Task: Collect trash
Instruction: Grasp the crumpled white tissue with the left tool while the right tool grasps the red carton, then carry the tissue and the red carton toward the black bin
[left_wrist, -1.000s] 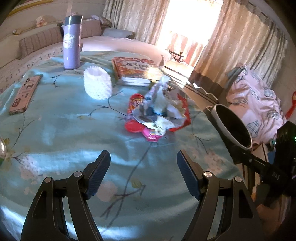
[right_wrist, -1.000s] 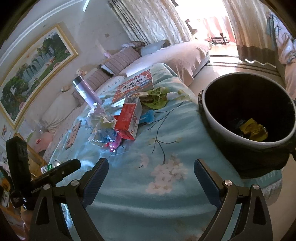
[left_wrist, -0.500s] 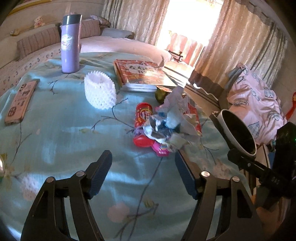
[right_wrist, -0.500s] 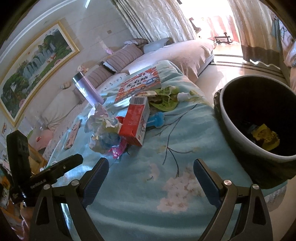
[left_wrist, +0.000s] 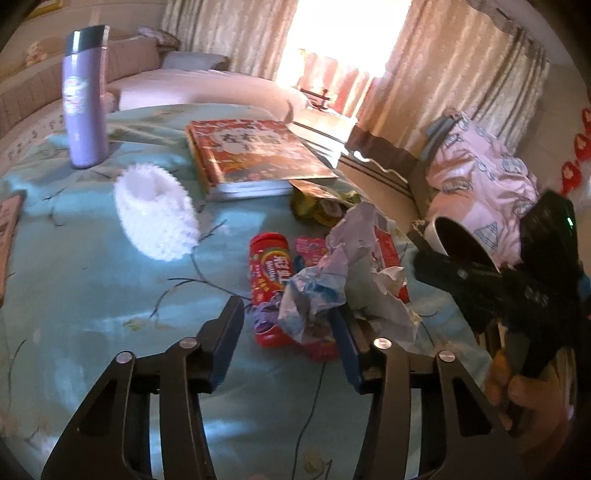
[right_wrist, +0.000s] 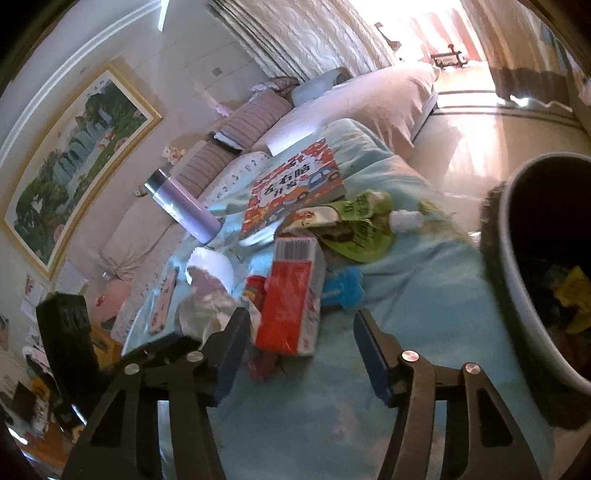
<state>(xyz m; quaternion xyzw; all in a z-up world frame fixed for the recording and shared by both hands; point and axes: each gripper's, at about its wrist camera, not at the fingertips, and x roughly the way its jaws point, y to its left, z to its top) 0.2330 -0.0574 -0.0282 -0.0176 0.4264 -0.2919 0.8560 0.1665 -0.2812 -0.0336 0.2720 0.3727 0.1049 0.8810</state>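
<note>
A heap of trash lies on the light blue flowered tablecloth (left_wrist: 92, 295): crumpled paper (left_wrist: 343, 273), a red snack can (left_wrist: 267, 284), a pink wrapper (left_wrist: 308, 251), a red and white carton (right_wrist: 295, 299), a blue wrapper (right_wrist: 343, 286) and a green snack bag (right_wrist: 358, 229). My left gripper (left_wrist: 288, 339) is open, its fingers on either side of the can's near end and the paper's edge. My right gripper (right_wrist: 301, 354) is open, just in front of the carton. The dark trash bin (right_wrist: 546, 266) stands at the table's right edge and holds some wrappers.
A purple flask (left_wrist: 85, 99), a white knitted cup holder (left_wrist: 157, 218), a red picture book (left_wrist: 255, 155) and a phone (right_wrist: 164, 295) also lie on the table. A sofa (right_wrist: 351, 99) stands beyond it. A chair with pink bedding (left_wrist: 480, 184) stands behind the bin.
Both grippers have moved forward toward the trash heap and stayed open. The left now straddles the can and paper; the right has come up to the carton.
</note>
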